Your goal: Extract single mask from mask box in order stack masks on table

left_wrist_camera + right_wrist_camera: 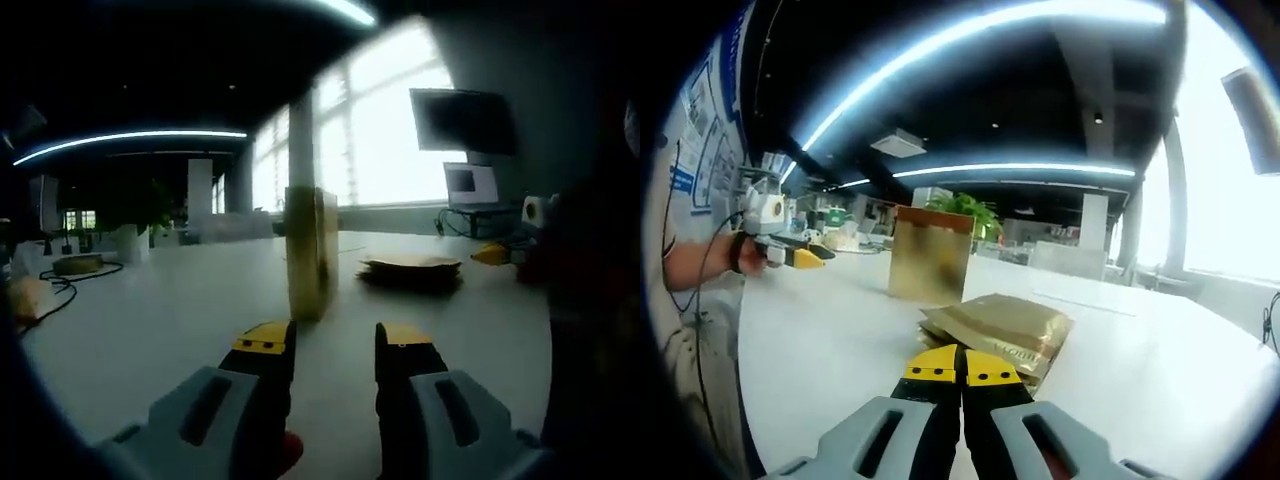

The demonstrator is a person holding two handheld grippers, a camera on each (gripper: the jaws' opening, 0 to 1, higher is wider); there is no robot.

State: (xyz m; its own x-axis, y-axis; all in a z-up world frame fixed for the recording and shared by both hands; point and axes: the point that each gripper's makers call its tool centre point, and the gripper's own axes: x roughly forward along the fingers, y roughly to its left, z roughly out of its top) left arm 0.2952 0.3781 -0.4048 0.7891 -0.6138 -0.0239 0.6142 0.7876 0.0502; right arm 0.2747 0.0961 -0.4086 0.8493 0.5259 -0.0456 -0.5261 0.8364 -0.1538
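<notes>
Nearest my right-hand camera, the right gripper has its yellow-tipped jaws pressed together with nothing visibly between them, just short of the stack of masks, gold packets lying flat on the white table. Behind the stack stands the mask box, upright. I judge the task partly done: several packets are already piled, and more extractions probably remain, though I cannot see into the box. In the left gripper view, the left gripper has its jaws parted and empty, level above the table and aimed at the box's narrow edge. In the right gripper view, a person's hand holds it.
</notes>
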